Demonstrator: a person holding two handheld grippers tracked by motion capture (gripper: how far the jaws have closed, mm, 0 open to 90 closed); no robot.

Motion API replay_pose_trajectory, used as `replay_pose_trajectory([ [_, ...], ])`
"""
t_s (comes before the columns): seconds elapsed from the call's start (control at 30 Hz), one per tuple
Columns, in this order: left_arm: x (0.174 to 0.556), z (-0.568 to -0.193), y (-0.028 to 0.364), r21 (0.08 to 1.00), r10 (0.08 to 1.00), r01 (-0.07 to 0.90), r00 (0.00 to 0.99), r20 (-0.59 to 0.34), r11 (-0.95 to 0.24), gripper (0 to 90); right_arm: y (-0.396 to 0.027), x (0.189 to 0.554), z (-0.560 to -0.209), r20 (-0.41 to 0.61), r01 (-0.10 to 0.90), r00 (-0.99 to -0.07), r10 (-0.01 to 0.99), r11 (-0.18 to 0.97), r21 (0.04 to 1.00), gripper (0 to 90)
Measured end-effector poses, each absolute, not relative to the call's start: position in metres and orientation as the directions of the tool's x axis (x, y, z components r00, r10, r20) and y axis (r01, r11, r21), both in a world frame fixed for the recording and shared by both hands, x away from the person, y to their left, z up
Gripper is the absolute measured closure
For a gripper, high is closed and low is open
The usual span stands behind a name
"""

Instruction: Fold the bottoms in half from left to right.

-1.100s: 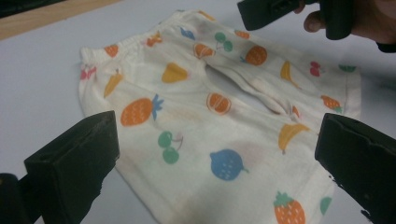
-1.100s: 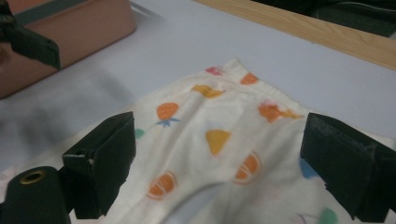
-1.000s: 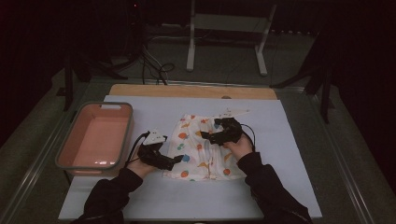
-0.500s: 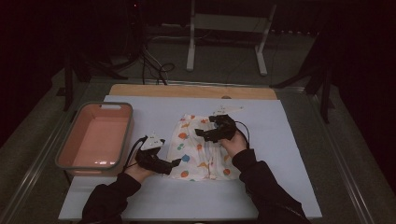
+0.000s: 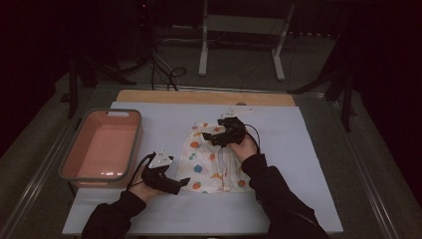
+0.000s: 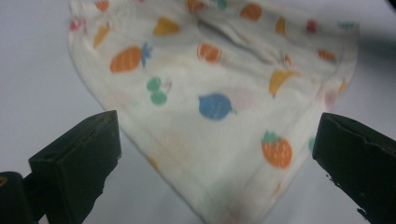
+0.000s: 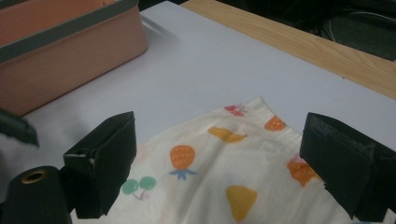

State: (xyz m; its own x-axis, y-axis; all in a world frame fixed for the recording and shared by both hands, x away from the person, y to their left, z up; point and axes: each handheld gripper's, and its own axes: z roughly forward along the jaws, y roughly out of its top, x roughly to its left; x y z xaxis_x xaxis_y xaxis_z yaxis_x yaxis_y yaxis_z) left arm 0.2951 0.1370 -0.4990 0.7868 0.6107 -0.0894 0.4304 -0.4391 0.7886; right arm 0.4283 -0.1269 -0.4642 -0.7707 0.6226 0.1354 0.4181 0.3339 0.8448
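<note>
A cream cloth printed with coloured fruit [image 5: 211,162] lies flat on the white table top [image 5: 164,127]. My left gripper [image 5: 183,182] stands open at the cloth's near left corner, and the left gripper view has that pointed corner [image 6: 224,140] between the wide jaws. Over the cloth's far edge my right gripper [image 5: 209,139] is open, its jaws spread above the cloth [image 7: 224,168] with nothing held.
A pink tub with a grey rim [image 5: 102,147] stands at the table's left, also the tub [image 7: 65,51] in the right gripper view. A wooden strip [image 5: 204,97] runs along the table's far edge. Stand legs and cables lie on the floor beyond.
The left gripper has slid a little toward the cloth's near left corner. The right gripper has shifted slightly farther up over the cloth's far edge.
</note>
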Motion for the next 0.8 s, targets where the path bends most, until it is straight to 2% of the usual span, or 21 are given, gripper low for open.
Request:
replay_pose_trajectory([
  [0.27, 0.287, -0.509, 0.141, 0.727, 0.574, 0.436, 0.816, -0.071, -0.530, 9.5, -0.113, 0.431, -0.467, 0.129, 0.419, -0.779, 0.614, 0.355, 0.836, 11.0],
  [0.43, 0.288, -0.515, 0.145, 0.684, 0.573, 0.456, 0.817, -0.067, -0.570, 17.9, -0.106, 0.429, -0.469, 0.136, 0.418, -0.787, 0.602, 0.358, 0.835, 11.2],
  [0.8, 0.286, -0.519, 0.144, 0.664, 0.541, 0.409, 0.841, -0.007, -0.627, 37.7, -0.101, 0.426, -0.476, 0.137, 0.421, -0.796, 0.589, 0.376, 0.825, 11.2],
])
